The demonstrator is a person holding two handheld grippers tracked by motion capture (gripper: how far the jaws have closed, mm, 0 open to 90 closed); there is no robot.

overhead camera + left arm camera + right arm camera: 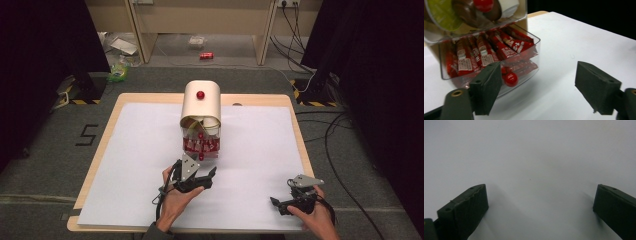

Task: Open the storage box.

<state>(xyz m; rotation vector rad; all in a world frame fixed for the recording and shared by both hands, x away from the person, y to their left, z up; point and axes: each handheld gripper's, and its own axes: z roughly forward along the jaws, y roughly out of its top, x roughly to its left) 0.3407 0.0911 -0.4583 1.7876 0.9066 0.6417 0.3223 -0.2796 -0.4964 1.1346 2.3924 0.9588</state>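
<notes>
Gaping wide and empty — left gripper (537,91) just before the clear drawer's red knob (510,79), right gripper (540,211) over white sheet (536,157).

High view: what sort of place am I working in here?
Likely a lab or recording setup, not a home: a white sheet covers the wooden table, black curtains flank it, cables trail over grey carpet, and hazard tape marks stands.

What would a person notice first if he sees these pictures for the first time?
The cream dispenser with a red knob stands at the middle of the white table. Its clear drawer, facing the person, is full of red packets. The left claw sits open just before that drawer; the right claw rests open near the table's front right.
</notes>
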